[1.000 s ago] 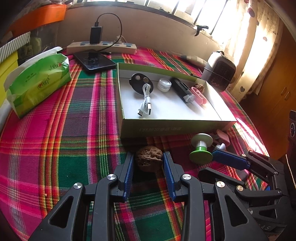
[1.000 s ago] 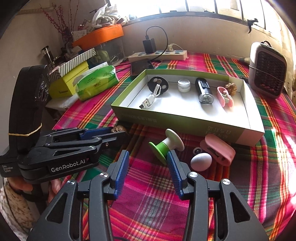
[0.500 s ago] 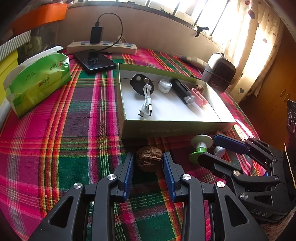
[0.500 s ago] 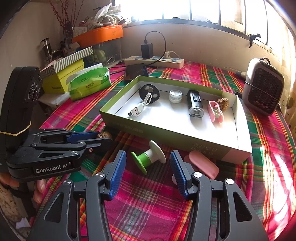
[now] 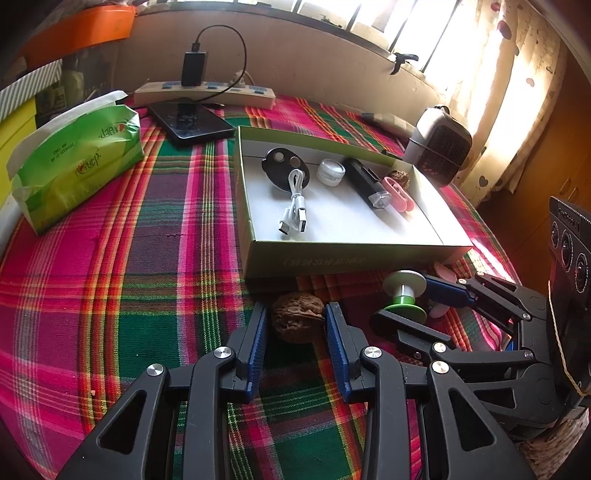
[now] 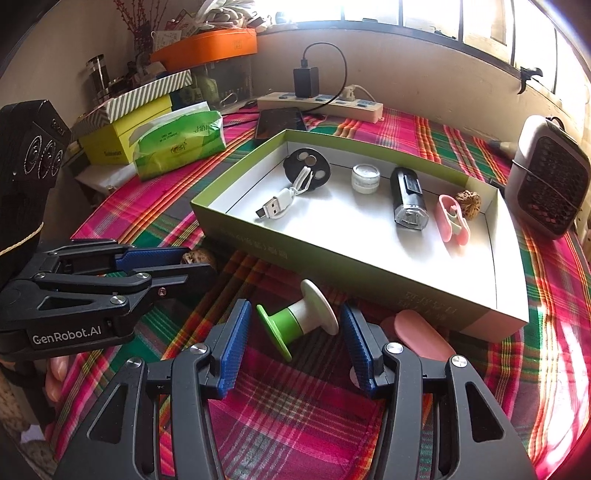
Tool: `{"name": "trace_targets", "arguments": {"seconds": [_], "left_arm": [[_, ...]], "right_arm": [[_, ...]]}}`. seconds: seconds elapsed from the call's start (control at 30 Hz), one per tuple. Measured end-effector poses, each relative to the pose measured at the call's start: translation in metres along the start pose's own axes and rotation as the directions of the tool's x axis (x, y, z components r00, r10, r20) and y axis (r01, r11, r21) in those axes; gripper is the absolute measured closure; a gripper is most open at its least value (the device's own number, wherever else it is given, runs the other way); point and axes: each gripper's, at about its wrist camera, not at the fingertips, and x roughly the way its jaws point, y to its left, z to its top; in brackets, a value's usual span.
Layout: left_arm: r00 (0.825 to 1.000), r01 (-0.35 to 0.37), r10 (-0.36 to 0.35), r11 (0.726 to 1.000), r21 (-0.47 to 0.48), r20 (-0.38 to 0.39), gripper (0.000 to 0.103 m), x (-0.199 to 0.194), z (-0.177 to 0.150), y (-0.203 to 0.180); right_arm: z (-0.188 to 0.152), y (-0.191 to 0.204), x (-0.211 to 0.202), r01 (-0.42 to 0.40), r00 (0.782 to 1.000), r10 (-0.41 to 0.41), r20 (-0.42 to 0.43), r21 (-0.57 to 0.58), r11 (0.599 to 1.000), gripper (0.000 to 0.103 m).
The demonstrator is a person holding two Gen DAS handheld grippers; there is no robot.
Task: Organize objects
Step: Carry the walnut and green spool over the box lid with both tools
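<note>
The left gripper (image 5: 293, 325) seems to clasp a walnut (image 5: 296, 321) on the plaid tablecloth (image 5: 110, 277), contact unclear. The right gripper (image 6: 293, 343), released after widening, straddles a green-and-white spool (image 6: 297, 319) before the shallow box (image 6: 369, 258), below a sunlit window (image 6: 443, 14).

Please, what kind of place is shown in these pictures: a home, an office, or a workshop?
Most likely a home, a table by a window. The table wears a plaid tablecloth, a curtain with heart prints hangs at the window, and household things lie about: a tissue pack and a phone charging from a power strip.
</note>
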Motion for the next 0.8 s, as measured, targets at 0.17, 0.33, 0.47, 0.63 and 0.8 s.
{"name": "trace_targets", "arguments": {"seconds": [0.17, 0.33, 0.47, 0.63, 0.8], "left_arm": [[1.000, -0.007, 0.007, 1.000, 0.003, 0.000, 0.072, 0.0003, 0.0009, -0.0009], [1.000, -0.023, 0.023, 1.000, 0.014, 0.000, 0.072, 0.0002, 0.0013, -0.0033], [0.999, -0.032, 0.032, 0.999, 0.016, 0.000, 0.074, 0.0001, 0.0006, -0.0044], [0.998, -0.055, 0.055, 0.998, 0.019, 0.001, 0.074, -0.0003, 0.0001, -0.0060], [0.997, -0.078, 0.078, 0.997, 0.022, 0.009, 0.074, -0.0021, 0.0003, -0.0073]], "right_arm": [[-0.0003, -0.0007, -0.0011, -0.005, 1.000, 0.005, 0.005, 0.006, 1.000, 0.056], [-0.0006, -0.0036, -0.0023, -0.005, 1.000, 0.004, 0.010, 0.024, 1.000, 0.059], [-0.0006, -0.0051, -0.0021, -0.009, 1.000, 0.008, 0.012, 0.038, 0.999, 0.059], [-0.0009, -0.0055, -0.0034, -0.014, 1.000, 0.014, 0.018, 0.048, 0.999, 0.059], [-0.0025, -0.0052, -0.0047, -0.028, 0.999, 0.027, 0.020, 0.058, 0.998, 0.060]]}}
